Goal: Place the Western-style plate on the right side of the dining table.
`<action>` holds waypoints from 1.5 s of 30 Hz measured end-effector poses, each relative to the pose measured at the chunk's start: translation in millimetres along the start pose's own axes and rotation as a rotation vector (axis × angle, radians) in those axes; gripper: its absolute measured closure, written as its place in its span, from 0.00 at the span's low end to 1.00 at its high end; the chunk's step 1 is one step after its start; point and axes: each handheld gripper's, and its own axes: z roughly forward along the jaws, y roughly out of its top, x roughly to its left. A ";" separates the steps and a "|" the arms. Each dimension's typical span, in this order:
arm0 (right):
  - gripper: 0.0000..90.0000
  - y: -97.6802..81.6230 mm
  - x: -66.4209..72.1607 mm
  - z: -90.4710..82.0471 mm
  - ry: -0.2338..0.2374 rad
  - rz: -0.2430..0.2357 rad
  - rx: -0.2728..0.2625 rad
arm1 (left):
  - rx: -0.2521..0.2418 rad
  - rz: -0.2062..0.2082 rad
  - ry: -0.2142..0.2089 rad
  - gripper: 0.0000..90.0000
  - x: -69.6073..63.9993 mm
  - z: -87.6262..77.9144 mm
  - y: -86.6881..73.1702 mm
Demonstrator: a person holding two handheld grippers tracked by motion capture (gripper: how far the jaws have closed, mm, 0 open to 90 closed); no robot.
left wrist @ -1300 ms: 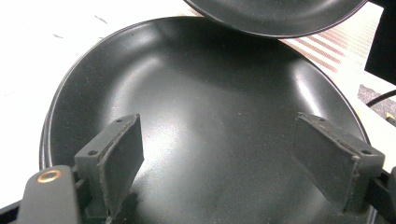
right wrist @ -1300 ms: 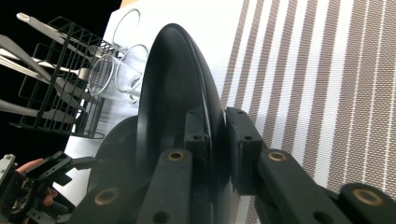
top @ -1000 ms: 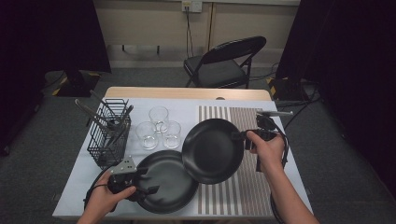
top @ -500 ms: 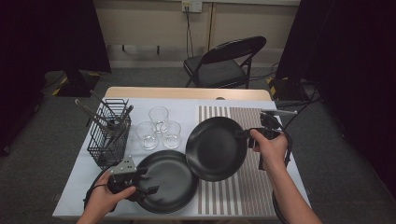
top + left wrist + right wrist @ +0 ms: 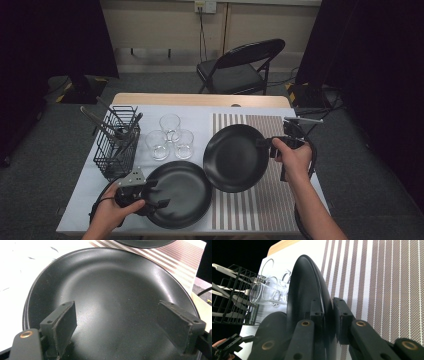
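My right gripper [image 5: 266,145], clamped on the rim of one black plate [image 5: 235,157], has carried it right, clear of the second plate [image 5: 181,194] beneath my open left gripper [image 5: 156,193]. Three glasses [image 5: 170,137] and one wire basket [image 5: 116,144] stand behind.

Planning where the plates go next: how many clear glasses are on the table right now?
3. One glass stands farthest back, one front left beside the wire basket, one front right near the lifted black plate. None looks hidden.
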 end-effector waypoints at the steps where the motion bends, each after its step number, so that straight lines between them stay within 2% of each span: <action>1: 0.88 0.2 -0.7 -0.6 0.001 -0.002 0.000 | -0.002 -0.002 0.000 0.18 -0.1 -0.1 0.1; 22: 0.87 1.5 -20.4 -6.0 -0.026 0.052 -0.030 | 0.004 0.004 0.002 0.18 -0.4 -0.8 0.5; 24: 0.87 1.3 -22.9 -6.5 -0.031 0.043 -0.034 | 0.001 -0.001 0.000 0.18 -0.5 -0.7 0.3; 27: 0.87 1.0 -25.1 -7.8 -0.040 0.065 -0.032 | 0.004 -0.001 0.001 0.18 -0.3 -1.1 0.1; 45: 0.87 0.0 -39.3 -10.8 -0.070 0.076 -0.047 | 0.000 0.009 0.006 0.18 0.0 -1.7 0.7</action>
